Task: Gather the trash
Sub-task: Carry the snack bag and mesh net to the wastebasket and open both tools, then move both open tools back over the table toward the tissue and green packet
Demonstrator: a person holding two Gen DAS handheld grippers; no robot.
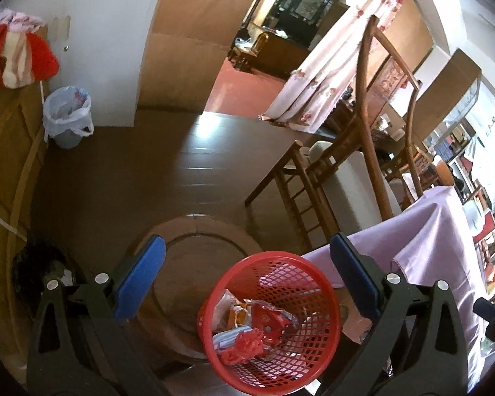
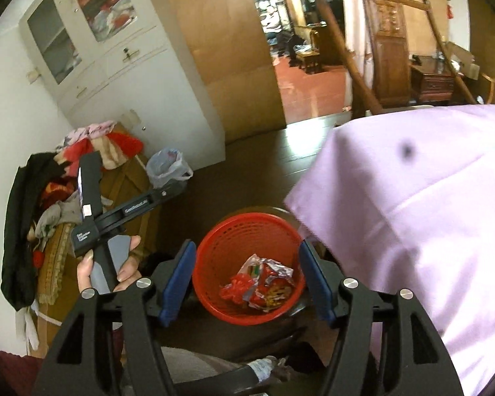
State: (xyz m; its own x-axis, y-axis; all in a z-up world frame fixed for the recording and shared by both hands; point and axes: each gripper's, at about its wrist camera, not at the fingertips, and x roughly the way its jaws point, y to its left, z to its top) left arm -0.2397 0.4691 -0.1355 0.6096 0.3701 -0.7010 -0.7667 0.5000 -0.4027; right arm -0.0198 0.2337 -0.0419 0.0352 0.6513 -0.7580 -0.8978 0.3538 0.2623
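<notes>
Only our right wrist view shows the left hand (image 2: 110, 265); both grippers (image 1: 247, 283) (image 2: 244, 283) gape empty above red basket (image 2: 214, 254), lilac cloth (image 2: 412, 214) right.

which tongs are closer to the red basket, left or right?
Hard to call; right by a little. The right tongs hang open directly over the red basket, framing it. The left tongs are open too, basket off-centre toward one finger.

Red basket (image 1: 270, 323) base was hidden by its own wall in the left wrist view; the trash (image 2: 264, 285) print was too small to read. Lilac cloth (image 2: 412, 224) covered the surface fully and ran off the right edge, motion-blurred. Both claw bodies were cut off at the bottom edge. Left hand (image 2: 115, 264) was partly hidden behind its handle.
</notes>
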